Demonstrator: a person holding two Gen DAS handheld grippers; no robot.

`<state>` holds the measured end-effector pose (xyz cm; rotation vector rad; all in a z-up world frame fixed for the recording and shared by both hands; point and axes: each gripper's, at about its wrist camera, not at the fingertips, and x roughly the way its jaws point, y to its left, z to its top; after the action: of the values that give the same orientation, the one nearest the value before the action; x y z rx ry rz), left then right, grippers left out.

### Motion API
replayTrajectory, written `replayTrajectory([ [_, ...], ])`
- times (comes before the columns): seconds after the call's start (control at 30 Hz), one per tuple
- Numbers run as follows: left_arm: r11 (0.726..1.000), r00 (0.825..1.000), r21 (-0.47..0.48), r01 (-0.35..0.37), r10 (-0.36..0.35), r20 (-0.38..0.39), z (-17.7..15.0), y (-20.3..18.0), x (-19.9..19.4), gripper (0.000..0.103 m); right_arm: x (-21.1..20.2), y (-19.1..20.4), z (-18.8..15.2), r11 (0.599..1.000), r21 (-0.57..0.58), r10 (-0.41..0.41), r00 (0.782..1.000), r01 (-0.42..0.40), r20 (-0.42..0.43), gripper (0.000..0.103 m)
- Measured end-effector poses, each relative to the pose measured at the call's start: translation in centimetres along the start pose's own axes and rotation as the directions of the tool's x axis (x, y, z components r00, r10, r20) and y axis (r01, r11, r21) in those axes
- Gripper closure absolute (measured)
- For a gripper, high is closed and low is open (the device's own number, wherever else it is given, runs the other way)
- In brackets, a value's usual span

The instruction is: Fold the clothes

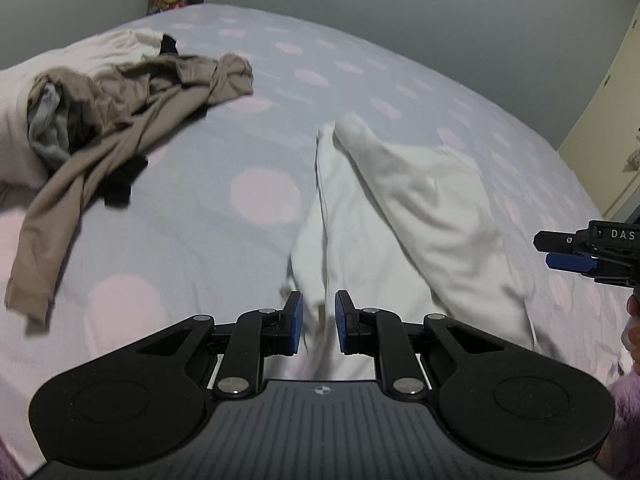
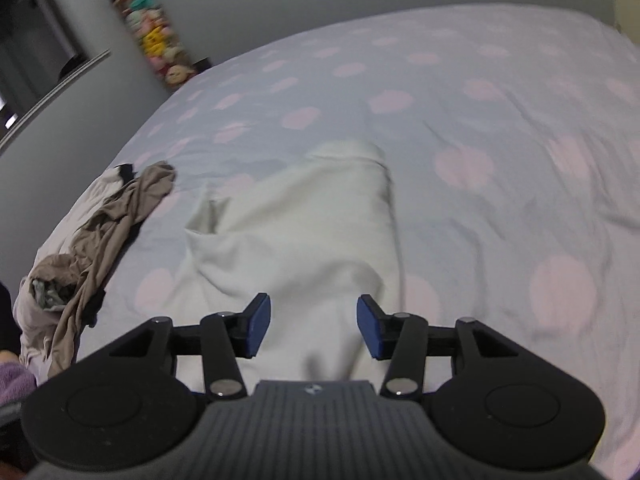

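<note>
A white garment (image 1: 416, 216) lies rumpled on the bed, also in the right wrist view (image 2: 304, 236). My left gripper (image 1: 319, 322) hovers over its near left edge with the jaws partly open; a fold of white cloth lies between the pads, not clamped. My right gripper (image 2: 313, 326) is open above the garment's near end, holding nothing. It also shows at the right edge of the left wrist view (image 1: 560, 252). A pile of tan clothes (image 1: 120, 100) with grey and black pieces lies at the left, also in the right wrist view (image 2: 100, 236).
The bed has a pale blue sheet with pink dots (image 1: 264, 196), also in the right wrist view (image 2: 500, 140). A white pillow (image 1: 16, 120) lies under the tan pile. Stuffed toys (image 2: 156, 40) hang on the far wall. A cream wardrobe (image 1: 608, 92) stands at the right.
</note>
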<state>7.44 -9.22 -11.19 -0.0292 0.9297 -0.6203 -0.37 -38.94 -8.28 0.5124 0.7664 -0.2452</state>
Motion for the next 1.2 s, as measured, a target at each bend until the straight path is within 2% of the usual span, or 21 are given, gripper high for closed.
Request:
replayTrajectory([
  [0.17, 1.000, 0.999, 0.026, -0.016, 0.017, -0.034, -1.1, -0.8, 0.3, 0.089, 2.3, -1.0, -0.9, 0.999, 0.038, 0.019, 0.999, -0.018, -0.026, 0.053],
  [0.27, 0.999, 0.998, 0.045, -0.029, 0.032, -0.056, -1.5, -0.9, 0.8, 0.089, 4.3, -0.8, -1.6, 0.999, 0.046, 0.021, 0.998, -0.019, -0.052, 0.057],
  [0.37, 0.998, 0.995, 0.030, -0.054, 0.057, -0.084, -1.8, -0.3, 1.4, 0.089, 5.6, -0.4, -2.3, 0.999, 0.033, 0.017, 0.997, -0.014, -0.076, 0.075],
  [0.4, 0.998, 0.994, 0.018, -0.061, 0.062, -0.092, -1.8, 0.1, 1.5, 0.089, 5.3, -0.1, -2.5, 1.000, 0.012, 0.022, 0.998, -0.021, -0.065, 0.086],
  [0.47, 0.998, 0.993, -0.011, -0.061, 0.059, -0.102, -2.0, 0.9, 1.6, 0.089, 4.8, 0.6, -2.8, 0.999, -0.030, 0.033, 0.999, -0.034, -0.043, 0.088],
  [0.5, 0.998, 0.993, -0.019, -0.058, 0.056, -0.103, -2.0, 1.1, 1.5, 0.088, 4.2, 1.2, -2.9, 0.997, -0.063, 0.052, 0.998, -0.054, -0.026, 0.095],
  [0.6, 0.998, 0.993, -0.021, -0.059, 0.056, -0.101, -1.9, 1.1, 1.3, 0.088, 2.5, 2.9, -3.2, 0.982, -0.148, 0.121, 0.992, -0.116, 0.023, 0.097],
  [0.73, 0.998, 0.994, -0.013, -0.066, 0.065, -0.094, -1.8, 0.7, 1.0, 0.088, 1.3, 5.2, -4.1, 0.954, -0.251, 0.174, 0.985, -0.165, 0.015, 0.098],
  [0.97, 0.996, 0.995, -0.040, -0.079, 0.077, -0.059, -1.5, 0.8, 0.2, 0.088, 1.0, 7.7, -6.8, 0.908, -0.341, 0.233, 0.970, -0.244, -0.074, 0.098],
  [1.13, 0.995, 0.995, -0.050, -0.083, 0.081, -0.053, -1.3, 1.1, 0.1, 0.088, 1.3, 10.4, -9.7, 0.837, -0.467, 0.244, 0.958, -0.287, -0.153, 0.091],
  [1.2, 0.995, 0.995, -0.053, -0.084, 0.081, -0.053, -1.3, 1.2, 0.1, 0.086, 1.2, 10.7, -10.5, 0.817, -0.483, 0.255, 0.949, -0.315, -0.186, 0.091],
])
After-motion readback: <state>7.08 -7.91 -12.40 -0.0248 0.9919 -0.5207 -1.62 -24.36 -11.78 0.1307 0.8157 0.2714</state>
